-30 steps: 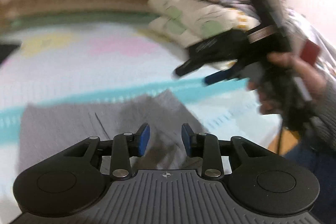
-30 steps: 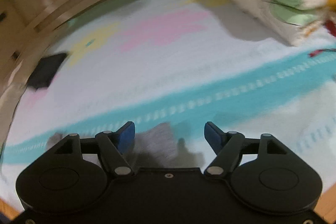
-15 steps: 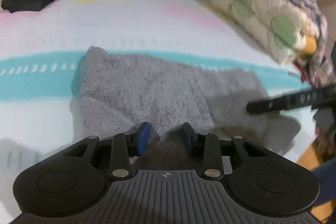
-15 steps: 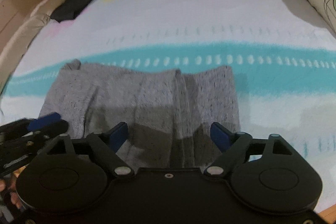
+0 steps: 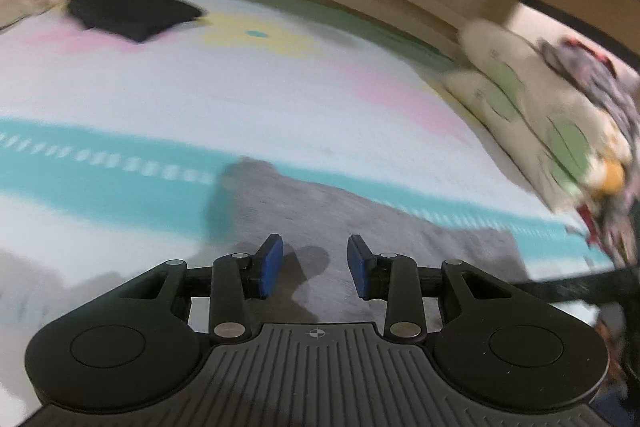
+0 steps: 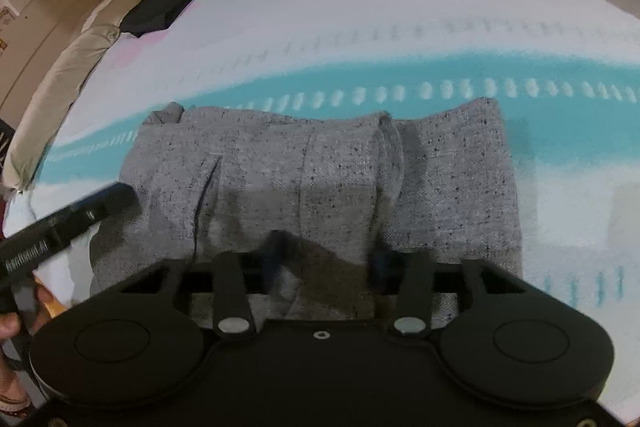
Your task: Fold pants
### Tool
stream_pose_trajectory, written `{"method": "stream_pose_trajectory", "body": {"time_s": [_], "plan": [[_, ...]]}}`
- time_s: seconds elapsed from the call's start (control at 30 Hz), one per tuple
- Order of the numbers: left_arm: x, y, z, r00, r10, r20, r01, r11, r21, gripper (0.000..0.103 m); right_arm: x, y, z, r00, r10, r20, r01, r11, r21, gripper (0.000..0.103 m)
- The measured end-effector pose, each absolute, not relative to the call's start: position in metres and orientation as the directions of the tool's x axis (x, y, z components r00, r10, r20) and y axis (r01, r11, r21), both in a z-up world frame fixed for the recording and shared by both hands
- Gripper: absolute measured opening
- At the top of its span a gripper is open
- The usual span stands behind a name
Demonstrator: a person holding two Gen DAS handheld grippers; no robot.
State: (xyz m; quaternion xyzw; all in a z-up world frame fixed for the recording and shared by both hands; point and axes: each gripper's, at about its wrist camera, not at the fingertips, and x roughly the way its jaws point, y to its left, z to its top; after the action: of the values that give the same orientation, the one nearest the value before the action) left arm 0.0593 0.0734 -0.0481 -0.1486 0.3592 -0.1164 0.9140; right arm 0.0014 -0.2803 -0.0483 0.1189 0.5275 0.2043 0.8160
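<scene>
We see the gray pants (image 6: 320, 179) folded in the middle of the right wrist frame, lying on the striped bedspread (image 6: 400, 7). Our left gripper (image 5: 315, 263) hangs released above them. Our right gripper (image 6: 324, 263) looks partly spread over the cloth, gripping nothing.

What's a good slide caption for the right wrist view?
Right tongs poised open over folded grey pants on a pastel striped bedspread, left tongs reaching in alongside.

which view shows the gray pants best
The right wrist view: the pants lie sharp and nearly whole, folded on the bed. The left wrist view shows them blurred, their near part hidden by the gripper.
</scene>
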Motion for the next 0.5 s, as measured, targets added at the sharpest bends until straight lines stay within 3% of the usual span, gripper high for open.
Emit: {"method": "stream_pose_trajectory", "body": {"time_s": [0.07,0.27,0.43,0.5], "plan": [[0.061,0.085,-0.047,0.728,-0.288,-0.622,0.047,0.926,-0.374,0.034,-0.003,-0.277,-0.035,0.386,0.448,-0.806,-0.22,0.894,0.391,0.028],[0.069,0.089,-0.044,0.729,-0.246,-0.639,-0.003,0.932,-0.362,0.034,-0.036,-0.292,0.023,0.534,0.461,-0.709,-0.287,0.887,0.361,0.023],[0.07,0.077,-0.052,0.659,-0.264,-0.704,0.013,0.94,-0.34,0.034,-0.019,-0.293,-0.034,0.398,0.271,-0.876,-0.167,0.961,0.221,0.027],[0.062,0.075,-0.05,0.662,-0.261,-0.703,0.025,0.945,-0.327,0.034,-0.021,-0.288,-0.046,0.406,0.242,-0.881,-0.17,0.968,0.187,0.028]]}}
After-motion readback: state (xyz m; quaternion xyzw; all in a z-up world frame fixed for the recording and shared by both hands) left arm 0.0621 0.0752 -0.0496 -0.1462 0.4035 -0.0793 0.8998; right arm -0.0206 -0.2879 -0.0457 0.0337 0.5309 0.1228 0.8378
